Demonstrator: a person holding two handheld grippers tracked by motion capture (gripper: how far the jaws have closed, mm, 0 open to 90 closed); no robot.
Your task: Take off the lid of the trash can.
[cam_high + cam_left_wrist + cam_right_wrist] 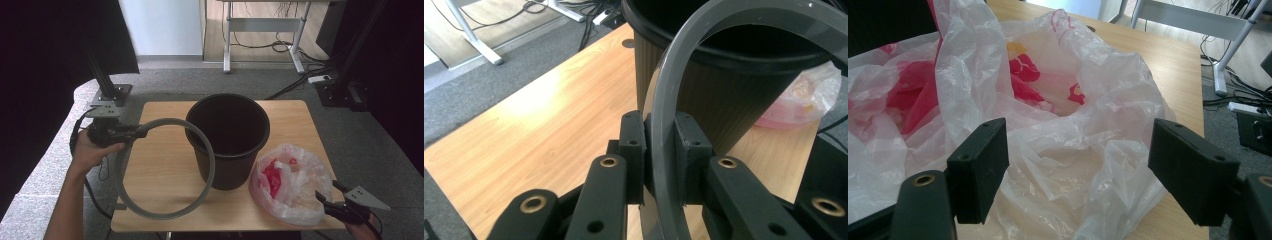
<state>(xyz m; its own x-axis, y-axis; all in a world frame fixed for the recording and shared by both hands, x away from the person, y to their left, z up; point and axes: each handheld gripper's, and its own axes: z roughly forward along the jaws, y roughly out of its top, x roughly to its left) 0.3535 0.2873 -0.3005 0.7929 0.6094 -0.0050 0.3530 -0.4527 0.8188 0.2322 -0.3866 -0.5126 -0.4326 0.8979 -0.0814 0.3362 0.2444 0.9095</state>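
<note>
A large grey ring (165, 169) is held tilted over the left half of the wooden table (160, 150), its right edge leaning against the black bucket (228, 140). My left gripper (139, 132) is shut on the ring's upper left rim; in the left gripper view the pads clamp the grey ring (664, 150) in front of the bucket (724, 75). At the table's front right lies a crumpled clear plastic bag (292, 182) with red print. My right gripper (327, 196) is open at the bag's near edge, its jaws standing wide on either side of the bag (1048, 125).
A metal frame post (107, 90) stands at the table's back left, and another base with cables (340, 87) at the back right. A white desk frame (262, 35) stands farther back on grey carpet. The table's left part under the ring is bare.
</note>
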